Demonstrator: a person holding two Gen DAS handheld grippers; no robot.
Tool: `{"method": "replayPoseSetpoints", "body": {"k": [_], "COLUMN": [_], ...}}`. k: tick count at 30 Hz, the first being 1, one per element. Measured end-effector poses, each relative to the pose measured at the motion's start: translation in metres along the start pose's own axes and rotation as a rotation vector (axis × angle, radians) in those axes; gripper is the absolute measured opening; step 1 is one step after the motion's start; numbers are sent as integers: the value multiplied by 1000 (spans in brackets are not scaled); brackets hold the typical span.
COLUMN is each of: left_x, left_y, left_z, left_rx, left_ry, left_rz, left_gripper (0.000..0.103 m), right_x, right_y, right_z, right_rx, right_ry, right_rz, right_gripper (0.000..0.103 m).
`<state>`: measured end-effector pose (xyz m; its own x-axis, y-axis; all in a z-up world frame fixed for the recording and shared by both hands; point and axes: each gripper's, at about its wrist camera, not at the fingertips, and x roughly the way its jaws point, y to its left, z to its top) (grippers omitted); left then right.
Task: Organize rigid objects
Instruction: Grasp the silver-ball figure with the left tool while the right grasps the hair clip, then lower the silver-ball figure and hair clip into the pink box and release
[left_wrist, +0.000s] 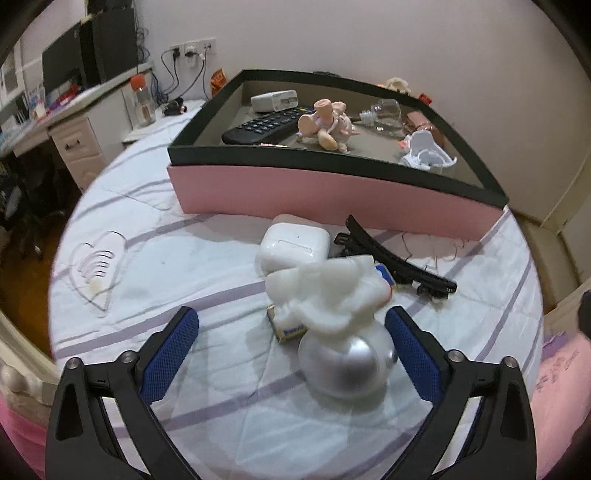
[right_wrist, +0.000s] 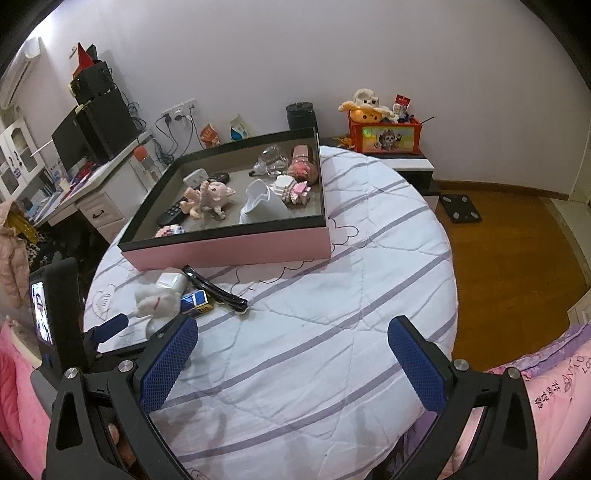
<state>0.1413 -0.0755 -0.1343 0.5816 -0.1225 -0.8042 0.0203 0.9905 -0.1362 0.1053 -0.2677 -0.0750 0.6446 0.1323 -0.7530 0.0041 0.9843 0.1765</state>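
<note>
One figurine (left_wrist: 332, 295) between wide left tool (left_wrist: 291, 332); right tool (right_wrist: 291, 354) wide, empty.

Tray at the back of the bed, loose things in front of it.

On the bed (right_wrist: 332, 350) the tray (right_wrist: 229, 251) lies toward the wall. In it, a remote (left_wrist: 266, 127) sits left, a figurine (left_wrist: 325, 123) in the middle, a bottle (left_wrist: 386, 114) behind to the right. Before the tray lie an earbud case (left_wrist: 293, 245) and, just right of it, a hair clip (left_wrist: 399, 258). Nearer stands an ornament (left_wrist: 340, 325), over a small box (left_wrist: 286, 325). It stands between the left tool's (left_wrist: 291, 347) fingers (left_wrist: 170, 350), the right one just beside it. The desk (right_wrist: 88, 181) stands left of the bed.
</note>
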Motion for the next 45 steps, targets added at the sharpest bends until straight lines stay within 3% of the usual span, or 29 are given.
{"method": "replayPoseSetpoints", "body": {"k": [1,3,7,16,21,23,30,33,35,37,45], "left_x": [2,4,1,-17,-23,-23,-21,-21,-21,-22,-37], "left_y": [2,5,12,36,48,52,56,57,57,57,53], "left_z": [0,-1,-2,-3,0,1,1,1,1,1,6], "left_rx": [-14,-27,-29,-26,-29,-29,-28,-27,-25,-25,-2], "left_ry": [3,10,5,-20,-27,-24,-16,-17,-17,-21,-49], "left_rz": [-27,-55,-98,-77,-64,-61,-60,-57,-56,-54,-54], "left_gripper": [85,63,47,47,47,47,47,47,47,47,47], "right_x": [3,10,25,71,97,106,128,128,127,125,101], "right_y": [0,1,6,34,48,51,69,76,80,85,76], "right_z": [0,1,1,10,15,15,13,13,12,10,5], "right_rx": [-2,-11,-35,-157,-239,-265,-413,-453,-469,-484,-401], "right_ry": [5,17,40,94,123,141,160,151,152,159,165], "right_rz": [1,7,20,34,28,20,37,84,116,133,208], "right_gripper": [103,103,103,102,91,77,74,59,35,20,16]}}
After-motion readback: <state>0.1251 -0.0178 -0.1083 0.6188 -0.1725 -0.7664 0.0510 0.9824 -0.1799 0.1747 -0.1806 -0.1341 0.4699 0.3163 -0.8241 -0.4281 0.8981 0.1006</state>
